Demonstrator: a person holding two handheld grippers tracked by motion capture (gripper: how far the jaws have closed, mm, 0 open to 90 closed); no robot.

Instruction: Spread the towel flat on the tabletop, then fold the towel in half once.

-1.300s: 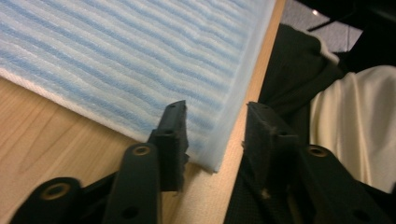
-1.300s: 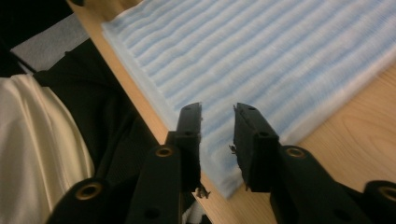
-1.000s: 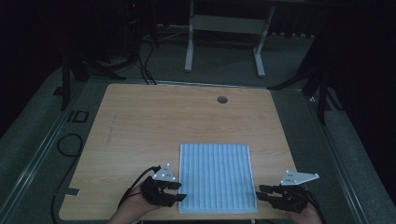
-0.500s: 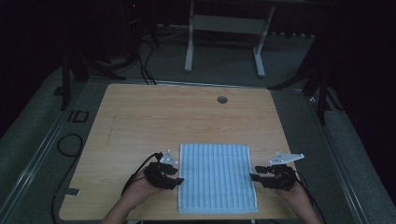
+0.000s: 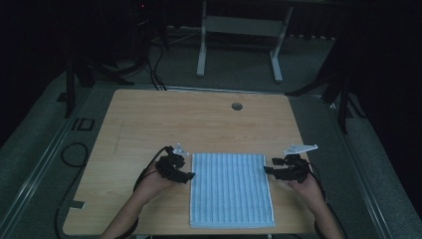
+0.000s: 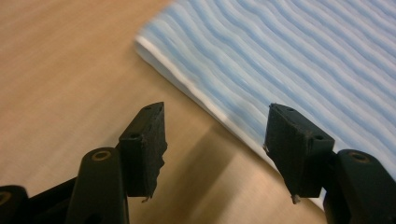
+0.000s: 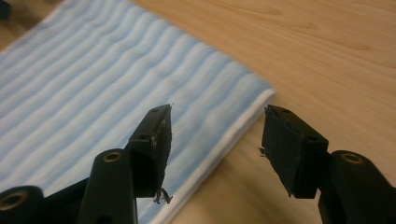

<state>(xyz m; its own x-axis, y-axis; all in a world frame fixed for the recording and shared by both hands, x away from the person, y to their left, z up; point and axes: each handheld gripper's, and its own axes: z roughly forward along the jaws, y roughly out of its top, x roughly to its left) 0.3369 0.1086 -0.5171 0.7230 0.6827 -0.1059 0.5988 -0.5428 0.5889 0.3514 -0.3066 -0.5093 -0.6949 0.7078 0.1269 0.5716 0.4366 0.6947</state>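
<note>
A folded blue-and-white striped towel (image 5: 231, 189) lies flat at the near middle of the wooden table (image 5: 199, 124). My left gripper (image 5: 188, 175) sits at the towel's left edge near its far corner. In the left gripper view the towel (image 6: 303, 60) has its white edge running between the jaws, and the left gripper (image 6: 215, 135) is open with nothing pinched. My right gripper (image 5: 268, 170) is at the towel's right edge. In the right gripper view the right gripper (image 7: 215, 135) is open over the edge of the towel (image 7: 93, 84). Both pairs of jaws have just been opening.
A round cable hole (image 5: 237, 106) is set in the far part of the table. A white metal stand (image 5: 239, 30) is on the floor beyond the table. Black cables (image 5: 74, 154) lie on the floor at the left. The person's forearms come in from the near edge.
Both hands have slid away from the person along the towel's sides, from near its front corners to near its far corners. The towel has not moved.
</note>
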